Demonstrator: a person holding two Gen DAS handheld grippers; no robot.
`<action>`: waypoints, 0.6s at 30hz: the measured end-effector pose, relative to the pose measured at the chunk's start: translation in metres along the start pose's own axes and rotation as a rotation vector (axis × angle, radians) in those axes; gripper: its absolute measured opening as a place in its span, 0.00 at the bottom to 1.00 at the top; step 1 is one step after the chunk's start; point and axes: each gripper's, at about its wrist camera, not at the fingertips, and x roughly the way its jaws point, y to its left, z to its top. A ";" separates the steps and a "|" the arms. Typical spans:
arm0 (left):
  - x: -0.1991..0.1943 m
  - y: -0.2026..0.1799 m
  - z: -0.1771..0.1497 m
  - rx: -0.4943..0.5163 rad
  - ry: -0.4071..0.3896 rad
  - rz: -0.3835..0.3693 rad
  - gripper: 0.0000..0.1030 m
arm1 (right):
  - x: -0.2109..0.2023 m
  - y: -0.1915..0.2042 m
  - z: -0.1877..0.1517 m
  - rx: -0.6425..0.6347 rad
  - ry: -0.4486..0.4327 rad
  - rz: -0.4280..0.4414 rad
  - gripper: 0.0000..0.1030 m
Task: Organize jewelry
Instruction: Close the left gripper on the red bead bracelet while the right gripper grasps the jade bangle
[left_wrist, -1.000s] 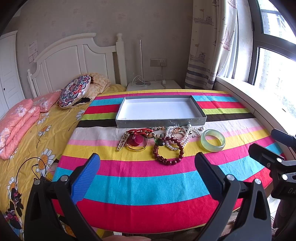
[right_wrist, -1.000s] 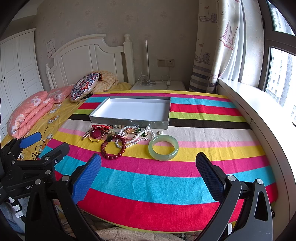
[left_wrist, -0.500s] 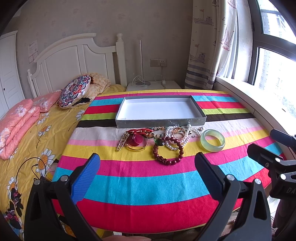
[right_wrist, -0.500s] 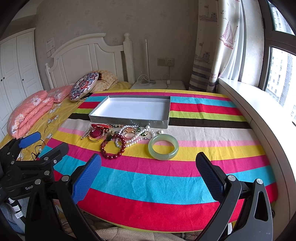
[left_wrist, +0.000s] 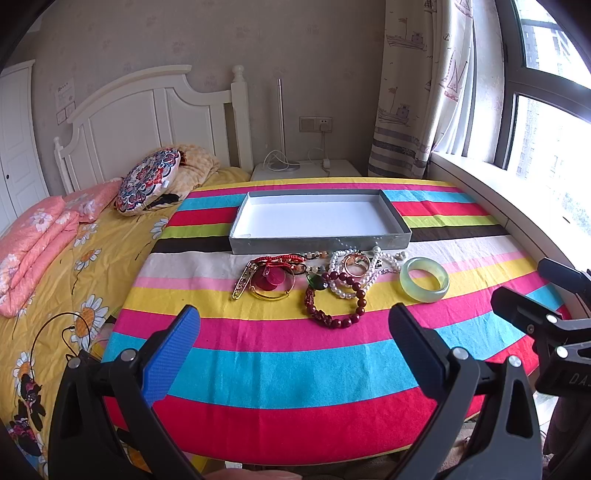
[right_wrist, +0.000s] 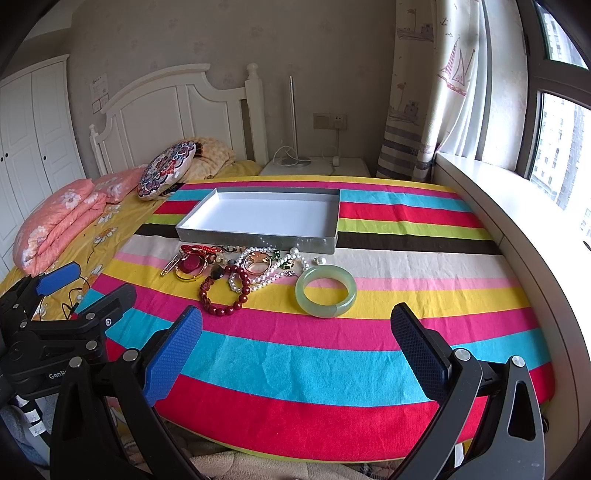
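Both the left gripper (left_wrist: 293, 336) and the right gripper (right_wrist: 295, 334) hovered with fingers spread wide, holding nothing, over the striped cloth surface (right_wrist: 406, 229). The tangled jewelry pile (left_wrist: 317, 277) and pale green jade bangle (right_wrist: 325, 291) lay just beside the shallow grey tray (left_wrist: 399, 221).

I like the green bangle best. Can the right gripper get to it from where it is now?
Probably yes. The right gripper is open and the green bangle lies flat on the striped cloth just ahead, apart from the pearl strand, with nothing between.
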 end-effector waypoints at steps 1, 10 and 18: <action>0.000 0.000 0.000 0.000 0.000 0.000 0.98 | -0.001 0.000 0.000 0.000 0.001 0.000 0.95; 0.005 0.004 -0.001 -0.009 0.012 -0.023 0.98 | 0.009 -0.003 -0.006 0.002 0.017 -0.009 0.95; 0.027 0.018 -0.012 -0.039 0.054 -0.073 0.98 | 0.047 -0.023 -0.014 0.029 0.116 -0.031 0.95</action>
